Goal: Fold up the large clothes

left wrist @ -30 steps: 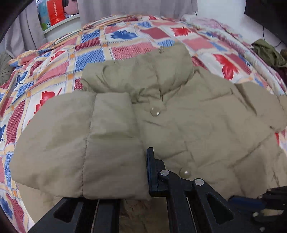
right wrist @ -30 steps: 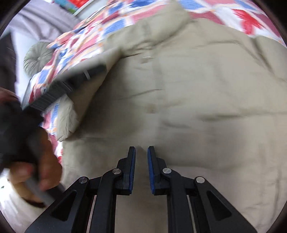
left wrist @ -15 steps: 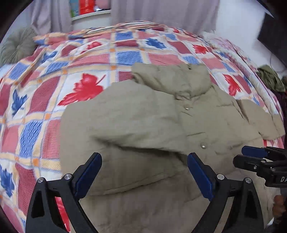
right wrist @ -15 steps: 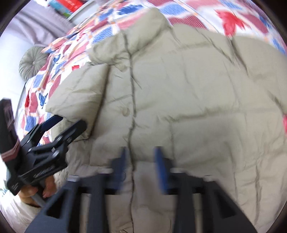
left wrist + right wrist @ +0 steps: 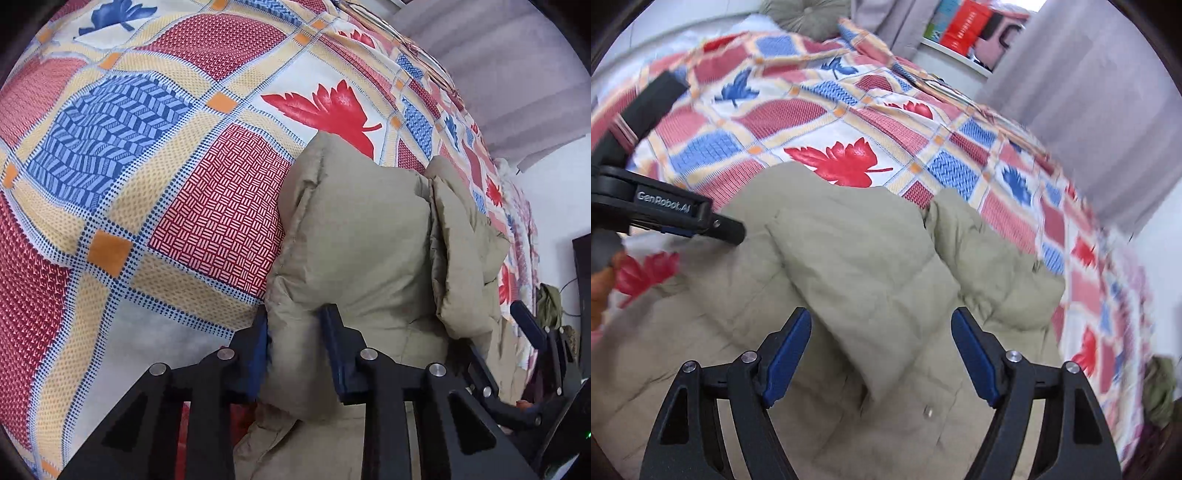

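A khaki padded jacket lies on the patchwork bedspread, one sleeve folded across its front. My left gripper is shut on the jacket's left edge, with fabric pinched between the blue pads. It also shows in the right wrist view at the jacket's left side. My right gripper is open and empty just above the folded sleeve, near a snap button. The collar lies at the far side.
The bedspread with red and blue leaf squares covers the bed. A grey round cushion and a shelf with red boxes stand behind. Grey curtains hang at the back right. Another green garment lies far right.
My left gripper went from open above the jacket to shut on its left edge. My right gripper opened wide and swung toward the folded sleeve.
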`<state>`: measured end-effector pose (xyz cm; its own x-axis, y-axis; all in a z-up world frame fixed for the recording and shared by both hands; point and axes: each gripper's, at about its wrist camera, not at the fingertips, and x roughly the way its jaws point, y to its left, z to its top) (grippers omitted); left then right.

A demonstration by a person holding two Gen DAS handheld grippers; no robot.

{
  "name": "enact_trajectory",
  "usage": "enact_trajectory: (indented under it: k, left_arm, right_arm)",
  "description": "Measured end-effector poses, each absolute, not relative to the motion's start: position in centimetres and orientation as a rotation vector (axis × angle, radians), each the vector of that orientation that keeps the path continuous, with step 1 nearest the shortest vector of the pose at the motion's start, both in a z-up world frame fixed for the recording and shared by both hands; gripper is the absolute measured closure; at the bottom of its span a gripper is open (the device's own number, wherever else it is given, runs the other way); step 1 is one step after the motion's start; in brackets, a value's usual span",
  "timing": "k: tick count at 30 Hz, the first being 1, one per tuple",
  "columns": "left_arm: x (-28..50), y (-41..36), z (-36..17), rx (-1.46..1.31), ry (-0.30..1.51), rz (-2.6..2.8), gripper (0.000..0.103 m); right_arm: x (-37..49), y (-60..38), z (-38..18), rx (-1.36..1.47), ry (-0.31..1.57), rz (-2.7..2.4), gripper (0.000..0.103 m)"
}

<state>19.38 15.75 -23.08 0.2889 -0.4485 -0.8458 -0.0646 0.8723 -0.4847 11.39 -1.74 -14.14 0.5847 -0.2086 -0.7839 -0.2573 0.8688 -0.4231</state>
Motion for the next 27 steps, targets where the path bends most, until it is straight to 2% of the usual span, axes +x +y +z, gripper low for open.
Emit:
enact_trajectory:
  k: [2, 3, 4, 5, 9, 13, 14, 15, 16, 17, 22, 24, 27]
  left_arm:
    - [19.2, 15.1, -22.7, -0.409, 1.248, -0.258, 0.072]
    - [19.2, 14.8, -22.6, -0.378, 1.242, -0.254, 0.072]
    - [19.2, 14.5, -22.5, -0.353, 1.237, -0.251, 0.072]
    - [19.2, 14.3, -22.4, -0.331, 1.235, -0.249, 0.072]
    - [19.4, 13.8, -22.3, -0.284, 1.231, -0.244, 0.072]
    - [19.7, 12.9, -21.8, -0.192, 1.230, -0.215, 0.072]
    - [19.7, 12.8, -21.3, -0.166, 1.226, -0.201, 0.072]
    - [19.5, 12.8, -20.6, -0.143, 1.214, -0.191, 0.072]
    - [19.3, 13.0, -19.7, -0.126, 1.198, -0.186, 0.072]
    - [19.2, 13.3, -18.8, -0.123, 1.179, -0.182, 0.072]
    - [19.8, 13.6, -15.8, -0.126, 1.112, -0.200, 0.072]
    - [20.6, 12.4, -16.0, -0.108, 1.114, -0.208, 0.072]
    - [21.4, 9.7, -18.3, -0.058, 1.143, -0.192, 0.072]
  right_arm:
    - [12.5, -1.3, -15.3, -0.583, 0.955, -0.010, 0.022]
    - [12.7, -1.4, -15.4, -0.583, 0.953, -0.028, 0.031]
    - [12.7, -1.9, -15.4, -0.567, 0.946, -0.046, 0.071]
    - [12.7, -3.0, -15.1, -0.518, 0.953, -0.065, 0.094]
    - [11.5, -10.3, -14.1, -0.172, 0.998, -0.190, 0.095]
    - [8.7, -19.0, -16.6, 0.284, 1.099, -0.272, 0.093]
    - [8.0, -20.5, -17.9, 0.365, 1.142, -0.274, 0.089]
    - [7.4, -21.5, -18.5, 0.428, 1.159, -0.276, 0.075]
    - [6.6, -22.5, -19.0, 0.491, 1.165, -0.284, 0.065]
    - [5.6, -23.4, -19.1, 0.550, 1.156, -0.291, 0.064]
    - [1.2, -26.6, -16.1, 0.611, 1.067, -0.412, 0.064]
    - [1.0, -26.8, -14.4, 0.570, 1.020, -0.385, 0.068]
    - [3.6, -25.6, -13.3, 0.462, 1.018, -0.271, 0.069]
